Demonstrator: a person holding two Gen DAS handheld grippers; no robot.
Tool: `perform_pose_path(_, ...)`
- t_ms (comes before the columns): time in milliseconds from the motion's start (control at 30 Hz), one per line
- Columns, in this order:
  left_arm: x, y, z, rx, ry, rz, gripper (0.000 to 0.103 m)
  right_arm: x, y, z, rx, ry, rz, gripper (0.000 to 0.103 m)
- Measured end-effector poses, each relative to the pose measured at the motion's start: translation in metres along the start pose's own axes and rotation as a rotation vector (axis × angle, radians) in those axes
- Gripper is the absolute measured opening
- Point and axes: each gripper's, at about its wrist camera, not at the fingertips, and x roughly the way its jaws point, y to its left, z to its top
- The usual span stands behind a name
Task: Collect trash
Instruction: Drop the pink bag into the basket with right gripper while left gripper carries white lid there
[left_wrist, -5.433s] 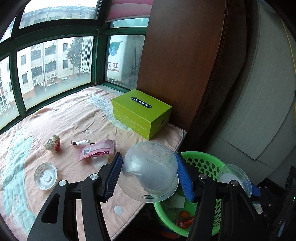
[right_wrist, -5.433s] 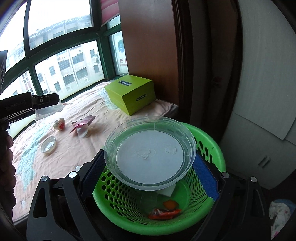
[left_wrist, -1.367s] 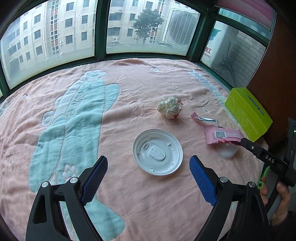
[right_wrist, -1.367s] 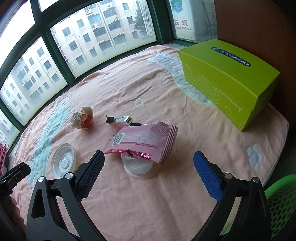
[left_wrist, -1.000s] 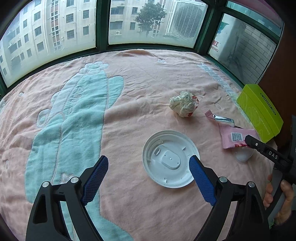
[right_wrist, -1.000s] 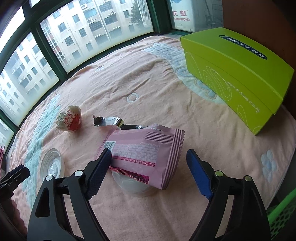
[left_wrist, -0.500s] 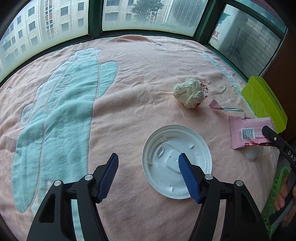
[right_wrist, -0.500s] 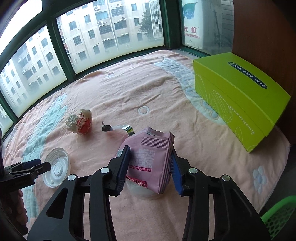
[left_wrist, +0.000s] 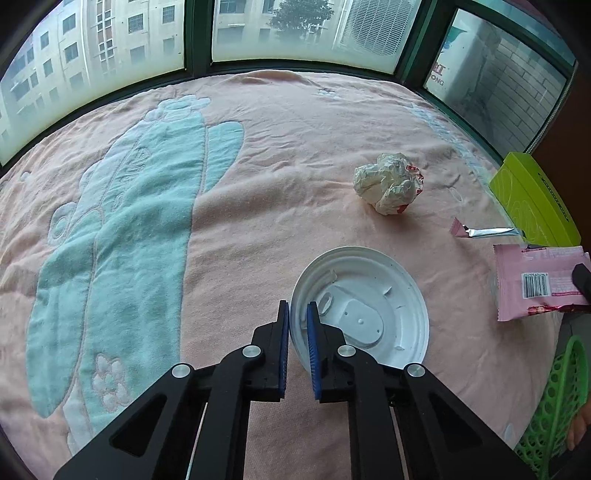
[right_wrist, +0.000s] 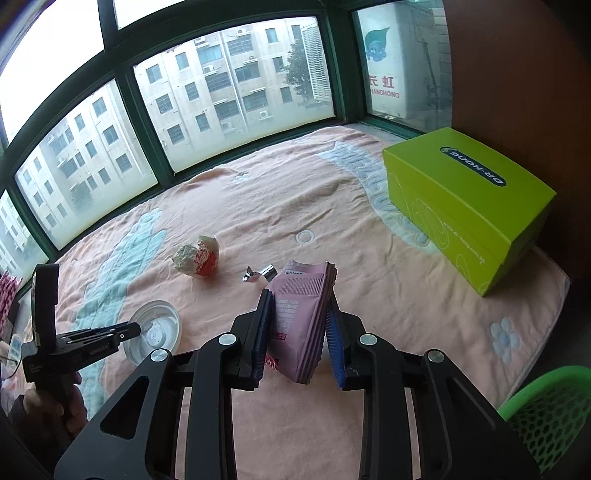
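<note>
Pinching the near rim of the white plastic lid (left_wrist: 364, 308), the left gripper (left_wrist: 297, 319) has just been closing and its blue pads now clamp that edge, the lid lying on the pink blanket (left_wrist: 258, 147). The right gripper (right_wrist: 297, 314) has likewise just closed on the pink snack wrapper (right_wrist: 301, 314) (crumpled between its pads). At the lid's one o'clock sits a crumpled paper ball (left_wrist: 388, 182); the green basket (right_wrist: 550, 410) shows at five o'clock.
</note>
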Motion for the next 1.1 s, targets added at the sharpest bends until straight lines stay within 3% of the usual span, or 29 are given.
perform_pose_path(367, -0.053, -0.019, -0.013, 0.019, -0.07, -0.073, 0.006, -0.061, -0.007, -0.02, 0.037, -0.069, -0.006, 0.028)
perform_pose_path(700, -0.106, -0.069, -0.028, 0.093, -0.145, -0.188, 0.006, -0.124, -0.025, -0.045, 0.055, -0.137, -0.082, 0.025)
perform_pose_path(1100, -0.143, -0.135, -0.045, 0.195, -0.169, -0.314, 0.006, -0.186, -0.059, -0.07, 0.109, -0.199, -0.2, 0.023)
